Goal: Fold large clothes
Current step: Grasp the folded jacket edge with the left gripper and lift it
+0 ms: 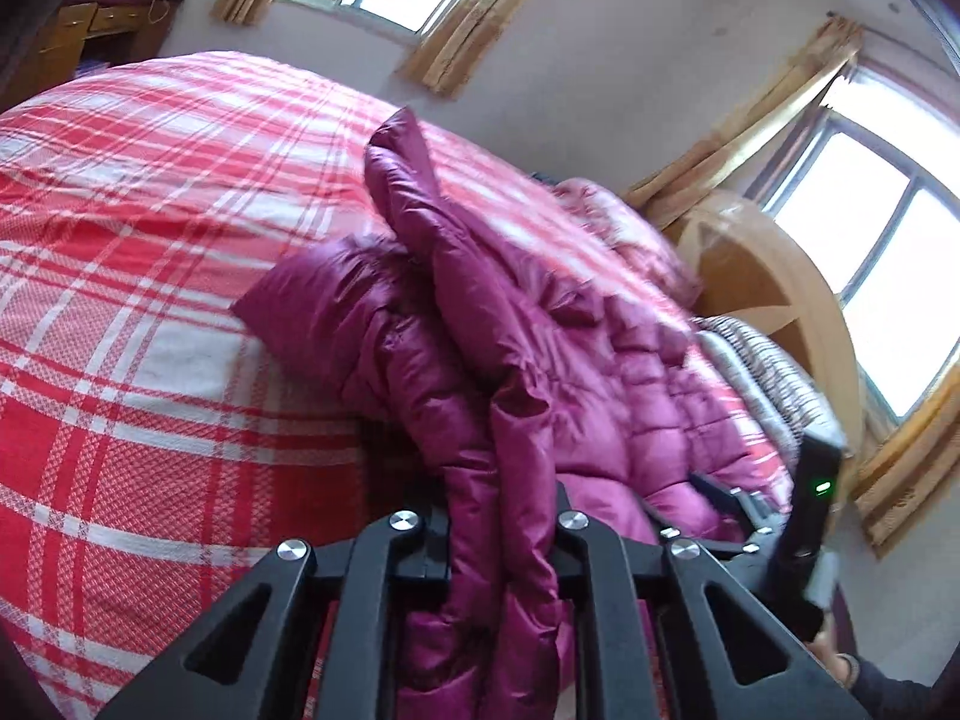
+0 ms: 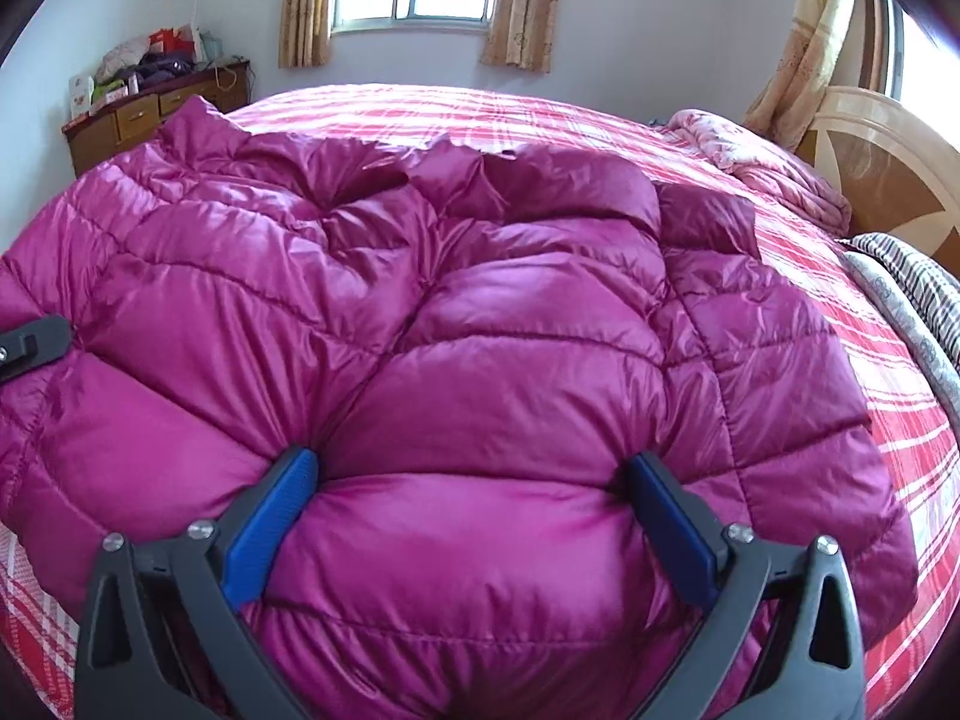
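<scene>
In the left wrist view, the red checked bed cover fills the left of the frame. In the middle, a fold of the puffy purple jacket is seen running up from the bottom edge. The left gripper is clamped tight on that fold, and the cloth is squeezed thin between the jaws. At the right edge, part of the right gripper is seen, with a green light on it.

In the right wrist view, the jacket is spread over the near side of the bed, filling most of the frame. At the bottom, the right gripper is held wide apart, and its blue pads are pushed down into the soft padding. Nothing is pinched there.

The jacket is judged to be light, soft and squashy, and its shiny skin looks slippery. It would best be held by an edge or a seam, not the fat middle.

The sleeves cannot be told apart. The jacket's near edge is cut off below the frame. The left view is blurry.
</scene>
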